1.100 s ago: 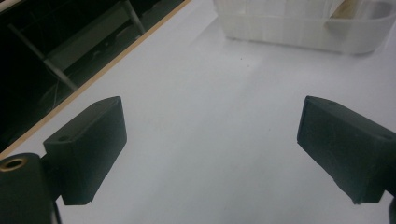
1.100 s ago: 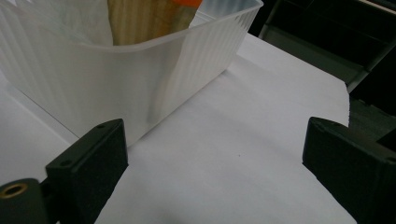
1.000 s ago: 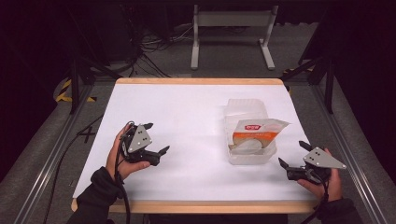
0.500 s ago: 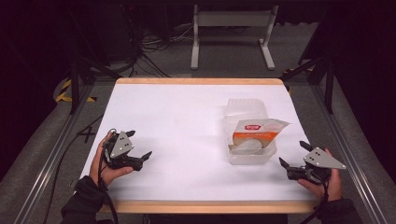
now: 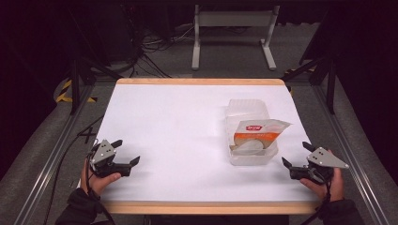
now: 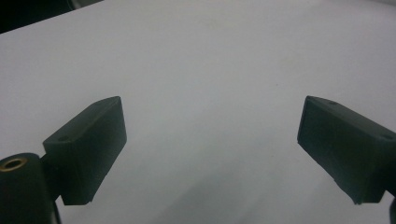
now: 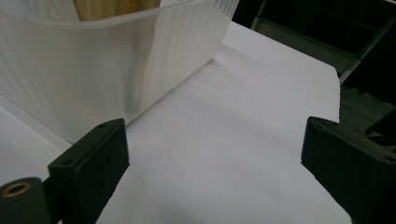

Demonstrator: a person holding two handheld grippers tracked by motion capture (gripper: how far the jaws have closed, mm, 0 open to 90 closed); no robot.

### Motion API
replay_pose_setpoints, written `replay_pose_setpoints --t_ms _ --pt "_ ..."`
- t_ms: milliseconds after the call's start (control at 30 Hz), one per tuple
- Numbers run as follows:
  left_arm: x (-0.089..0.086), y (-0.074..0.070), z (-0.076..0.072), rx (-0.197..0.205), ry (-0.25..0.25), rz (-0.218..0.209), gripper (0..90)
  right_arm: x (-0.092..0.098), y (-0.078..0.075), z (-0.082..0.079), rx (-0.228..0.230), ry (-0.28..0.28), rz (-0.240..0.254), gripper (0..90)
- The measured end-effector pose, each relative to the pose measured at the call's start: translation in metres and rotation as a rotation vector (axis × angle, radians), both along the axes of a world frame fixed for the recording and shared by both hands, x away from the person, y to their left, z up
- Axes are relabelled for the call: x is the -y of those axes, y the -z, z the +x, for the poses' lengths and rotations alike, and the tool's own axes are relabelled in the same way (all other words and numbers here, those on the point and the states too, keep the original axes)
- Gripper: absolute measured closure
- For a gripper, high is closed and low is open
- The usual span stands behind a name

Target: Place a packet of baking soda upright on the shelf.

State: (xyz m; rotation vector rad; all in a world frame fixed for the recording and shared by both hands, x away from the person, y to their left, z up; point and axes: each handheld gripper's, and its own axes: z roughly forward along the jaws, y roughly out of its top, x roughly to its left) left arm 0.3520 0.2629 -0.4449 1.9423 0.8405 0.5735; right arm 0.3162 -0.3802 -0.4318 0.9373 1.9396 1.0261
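A clear ribbed plastic container (image 5: 248, 135) stands on the right half of the white table (image 5: 178, 126), and a packaged round flat item with a red label (image 5: 256, 133) lies in it. My left gripper (image 5: 126, 152) rests at the table's front left, open, with bare table between its jaws in the left gripper view (image 6: 210, 154). At the front right my right gripper (image 5: 296, 153) is open and empty, just right of the container's front corner. In the right gripper view the container's wall (image 7: 102, 70) rises close ahead on the left of the jaws' gap (image 7: 215, 168).
The table has a wooden rim (image 5: 206, 207) and metal rails (image 5: 42, 168) run along both sides. Cables (image 5: 150, 51) and a white stand's legs (image 5: 232, 42) lie on the floor beyond the far edge.
My left gripper has moved back and left toward the table's front left corner. The right gripper and the container have stayed in place.
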Motion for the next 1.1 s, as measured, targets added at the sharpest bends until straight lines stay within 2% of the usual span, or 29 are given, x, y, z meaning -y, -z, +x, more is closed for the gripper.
replay_pose_setpoints --t_ms 67,267,367,467,733,1000,1100 --pt "-0.003 0.001 -0.002 -0.009 -0.001 -0.023 8.6 0.001 0.000 0.001 -0.001 0.003 0.007 7.8" --pt "-0.009 0.007 -0.004 -0.016 -0.008 -0.048 8.6 0.000 0.002 0.004 -0.006 0.002 0.020 8.0" --pt "-0.011 0.008 -0.003 -0.024 -0.016 -0.085 8.6 0.000 0.003 0.004 -0.004 -0.001 0.020 8.0" --pt "-0.011 0.009 -0.003 -0.029 -0.017 -0.070 8.6 0.001 0.005 0.006 -0.011 -0.001 0.027 7.9" --pt "-0.013 0.009 -0.003 -0.025 -0.015 -0.079 8.5 0.003 0.008 0.009 -0.028 0.016 0.054 7.8" --pt "-0.013 0.010 -0.004 -0.026 -0.002 -0.096 8.6 0.001 0.008 0.011 -0.026 0.035 0.040 7.8" --pt "-0.013 0.010 -0.003 -0.031 0.001 -0.086 8.5 0.001 0.008 0.011 -0.025 0.033 0.038 7.8"
